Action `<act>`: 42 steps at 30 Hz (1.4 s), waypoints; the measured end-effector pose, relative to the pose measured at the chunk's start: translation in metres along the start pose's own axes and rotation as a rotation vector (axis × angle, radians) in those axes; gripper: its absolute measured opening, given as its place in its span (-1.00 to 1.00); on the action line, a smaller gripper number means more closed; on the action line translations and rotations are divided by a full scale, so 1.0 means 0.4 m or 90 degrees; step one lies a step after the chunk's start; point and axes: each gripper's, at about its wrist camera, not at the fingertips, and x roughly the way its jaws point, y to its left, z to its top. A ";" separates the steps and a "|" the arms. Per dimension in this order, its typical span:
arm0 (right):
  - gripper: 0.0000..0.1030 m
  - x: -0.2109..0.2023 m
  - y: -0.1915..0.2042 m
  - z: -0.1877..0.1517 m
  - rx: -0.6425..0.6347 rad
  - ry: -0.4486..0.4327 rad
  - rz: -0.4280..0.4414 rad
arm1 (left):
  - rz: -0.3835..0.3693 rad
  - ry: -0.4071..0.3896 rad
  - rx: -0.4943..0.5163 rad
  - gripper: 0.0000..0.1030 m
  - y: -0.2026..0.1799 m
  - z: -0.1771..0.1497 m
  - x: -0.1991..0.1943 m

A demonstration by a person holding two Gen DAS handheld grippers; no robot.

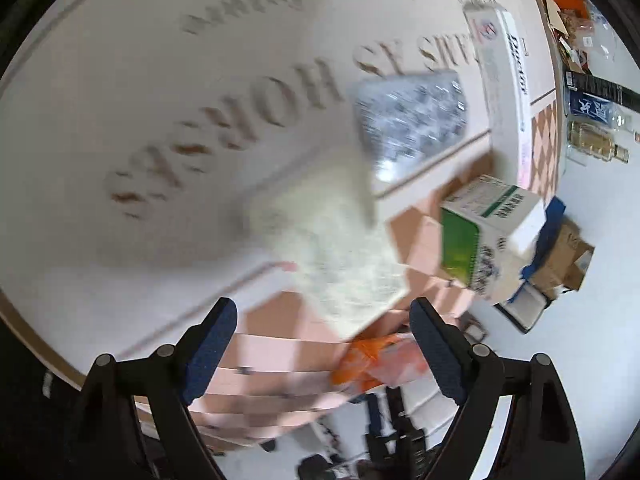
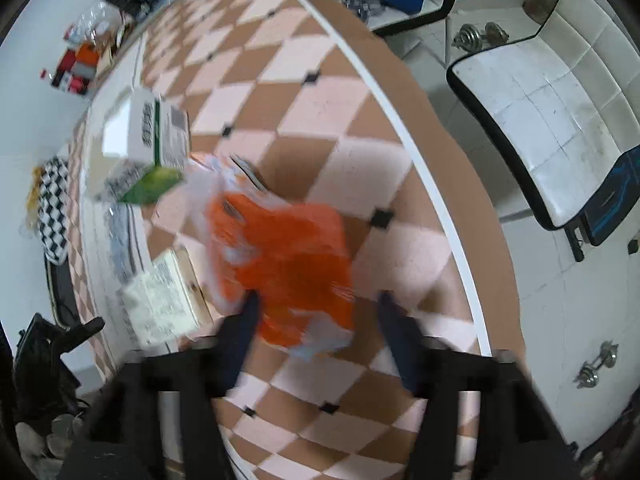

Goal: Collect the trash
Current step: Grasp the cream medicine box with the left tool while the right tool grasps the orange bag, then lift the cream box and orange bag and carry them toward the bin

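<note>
1. Two handheld grippers work over a table point(image 2: 332, 92) covered with a brown-and-pink checked cloth; both views are motion-blurred.
2. The left gripper point(image 1: 322, 320) has its jaws spread wide with nothing between the blue pads point(image 1: 210, 344). It hovers above the table edge.
3. Directly ahead of the left gripper lies a flat white packet point(image 1: 332, 244), blurred, its near corner reaching toward the gap between the fingers. Contact with the pads is not visible.
4. Beyond the white packet lies a silver blister pack point(image 1: 412, 116), resting on a cream mat point(image 1: 160, 80) printed with large brown lettering.
5. A long white box point(image 1: 508, 76) with blue script sits to the right of the blister pack.
6. A green-and-white carton point(image 1: 484, 232) stands tilted near the table edge, just right of the white packet.
7. The right gripper point(image 2: 316, 316) also has its jaws wide apart. An orange plastic bag point(image 2: 288, 264) lies on the checked cloth directly between and ahead of the fingers. Whether the pads touch it cannot be told through the blur.
8. In the right wrist view the carton sits beyond and left of the bag, and the white packet lies just left of the bag.
9. A white padded chair point(image 2: 536, 120) stands beside the table on the tiled floor.
</note>
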 end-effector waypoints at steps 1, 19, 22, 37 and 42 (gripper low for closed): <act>0.31 -0.005 0.004 0.009 0.004 -0.007 -0.003 | 0.000 0.001 -0.007 0.70 -0.027 0.011 0.010; -0.24 0.082 0.050 0.076 -0.019 0.017 -0.014 | 0.139 -0.049 -0.117 0.53 -0.151 -0.046 0.141; -0.35 0.076 0.041 0.065 -0.022 0.014 -0.004 | 0.151 -0.046 -0.075 0.49 -0.183 -0.018 0.125; -0.38 0.042 -0.022 -0.060 -0.030 0.039 0.007 | 0.121 0.035 0.190 0.22 -0.128 0.099 -0.075; -0.27 0.026 -0.001 -0.043 -0.062 0.032 -0.010 | 0.215 -0.058 0.343 0.23 -0.214 0.073 -0.115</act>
